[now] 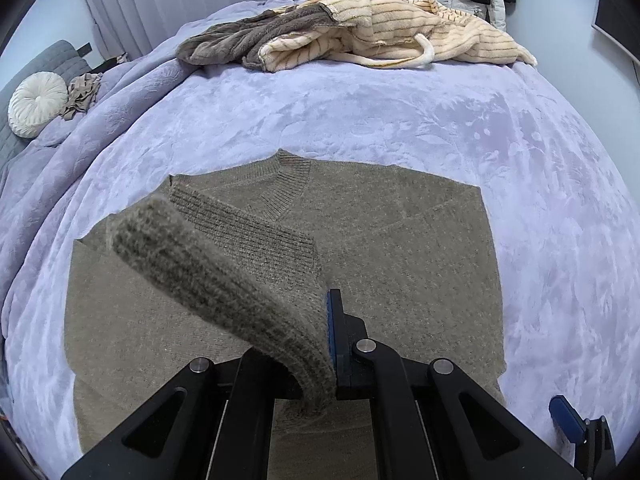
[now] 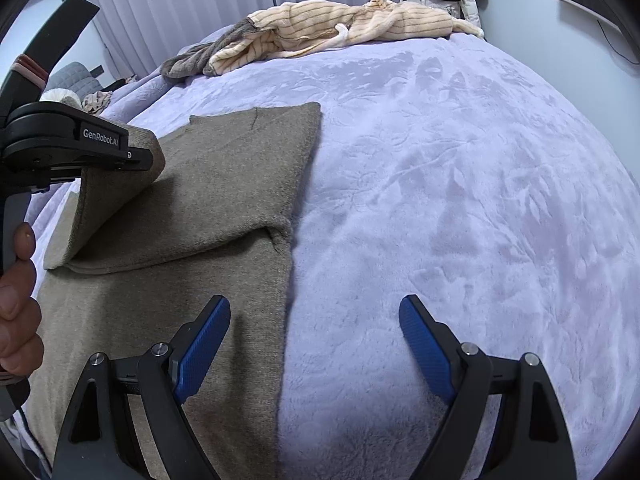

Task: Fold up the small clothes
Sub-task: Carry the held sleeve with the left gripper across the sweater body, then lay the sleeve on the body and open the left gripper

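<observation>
A grey-brown knit sweater [image 1: 400, 248] lies flat on the lavender blanket, neck away from me; it also shows in the right wrist view [image 2: 224, 184]. My left gripper [image 1: 326, 344] is shut on the sweater's left sleeve [image 1: 208, 264] and holds its ribbed cuff lifted over the sweater's body. In the right wrist view the left gripper's body [image 2: 72, 148] is at the far left with the sleeve draped under it. My right gripper [image 2: 314, 344] is open and empty, low over the sweater's right edge and the blanket. One of its blue pads [image 1: 566, 418] shows at the lower right of the left wrist view.
The lavender blanket [image 1: 400, 112] covers the whole bed. A heap of cream striped and grey plush clothes [image 1: 360, 32] lies at the far edge, also in the right wrist view [image 2: 320, 28]. A round white cushion [image 1: 36, 104] sits far left. Curtains hang behind.
</observation>
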### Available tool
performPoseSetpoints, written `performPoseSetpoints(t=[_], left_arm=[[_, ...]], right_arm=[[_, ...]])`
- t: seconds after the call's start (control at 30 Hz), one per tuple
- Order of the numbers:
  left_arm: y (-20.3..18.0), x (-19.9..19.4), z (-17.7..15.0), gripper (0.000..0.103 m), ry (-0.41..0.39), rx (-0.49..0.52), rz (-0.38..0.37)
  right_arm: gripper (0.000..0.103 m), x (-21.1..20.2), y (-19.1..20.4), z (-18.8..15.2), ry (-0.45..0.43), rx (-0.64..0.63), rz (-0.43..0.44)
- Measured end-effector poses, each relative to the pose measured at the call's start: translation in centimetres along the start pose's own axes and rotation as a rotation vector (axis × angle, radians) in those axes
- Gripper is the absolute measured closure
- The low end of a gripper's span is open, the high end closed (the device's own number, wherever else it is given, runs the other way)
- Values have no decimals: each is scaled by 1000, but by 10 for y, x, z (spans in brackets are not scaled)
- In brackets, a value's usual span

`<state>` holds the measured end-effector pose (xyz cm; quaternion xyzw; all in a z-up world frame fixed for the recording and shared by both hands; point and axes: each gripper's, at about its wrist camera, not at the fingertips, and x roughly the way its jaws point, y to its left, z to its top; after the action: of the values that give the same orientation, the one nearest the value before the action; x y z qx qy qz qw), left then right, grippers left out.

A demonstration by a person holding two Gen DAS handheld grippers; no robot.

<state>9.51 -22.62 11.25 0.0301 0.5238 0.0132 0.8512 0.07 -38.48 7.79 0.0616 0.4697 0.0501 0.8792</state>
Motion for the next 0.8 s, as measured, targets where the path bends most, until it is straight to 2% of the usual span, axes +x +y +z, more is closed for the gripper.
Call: performPoseSetpoints(t=[0.43,0.63,0.8], left_arm=[[-29,18,-3,96,32,39,-29],[-37,35,-5,96,75,43,-37],[-42,37,-7,96,72,64,-47]], right_arm=[[15,2,-5,-2,-6,-4,-10],[15,7,-4,-5,-3,-17,-22],[15,10,-5,-7,-1,-17,-19]])
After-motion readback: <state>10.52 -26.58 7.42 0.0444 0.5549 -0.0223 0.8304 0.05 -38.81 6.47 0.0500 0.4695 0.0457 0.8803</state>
